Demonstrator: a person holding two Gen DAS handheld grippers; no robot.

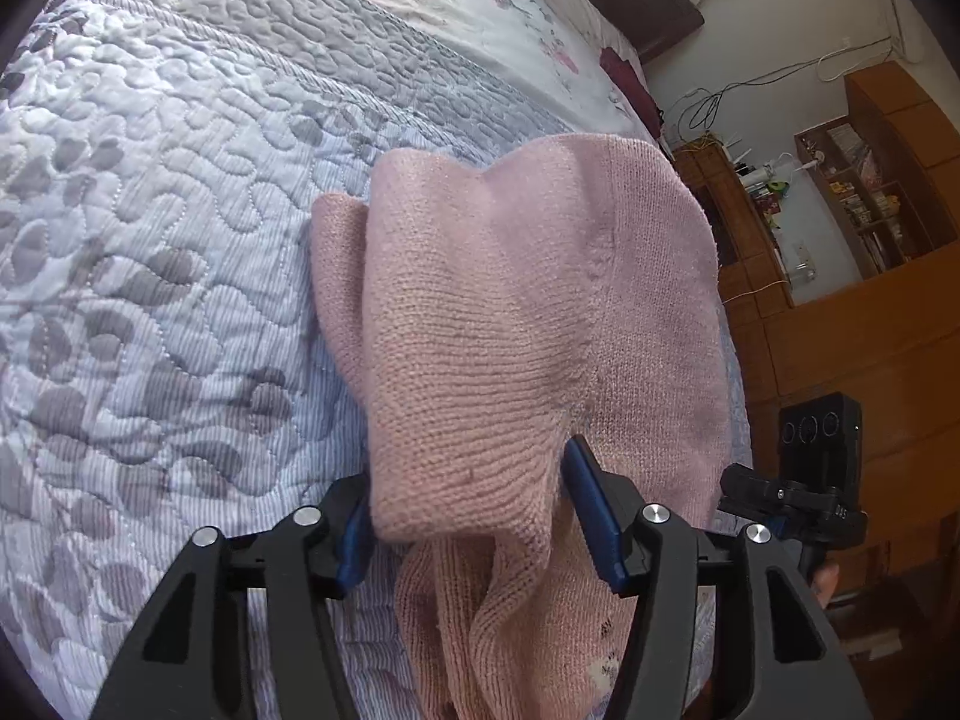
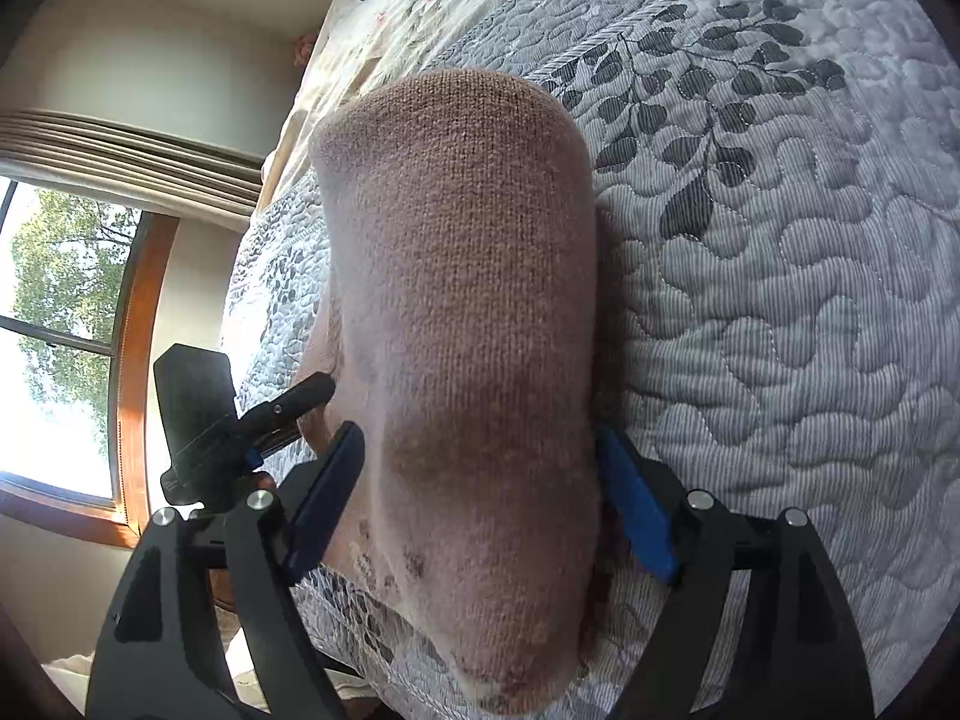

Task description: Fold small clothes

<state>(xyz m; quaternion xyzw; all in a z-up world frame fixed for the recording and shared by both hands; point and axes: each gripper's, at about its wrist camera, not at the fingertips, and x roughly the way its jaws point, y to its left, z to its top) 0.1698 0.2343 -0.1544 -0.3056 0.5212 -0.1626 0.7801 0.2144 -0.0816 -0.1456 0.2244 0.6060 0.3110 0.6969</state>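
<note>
My left gripper [image 1: 468,516] has its fingers pinched on a bunched edge of the pink knit [image 1: 528,312]; my right gripper [image 2: 480,498] grips the other edge. The knit hangs lifted over the bed [image 1: 150,240]. I judge we're mid-fold: next, carry this edge across and lay it flat.

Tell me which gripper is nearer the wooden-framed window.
Left. The left gripper shows between the right gripper and the window, so it sits on the window side. The right gripper, with pink knit garment between its fingers, is farther out over the quilt.
</note>
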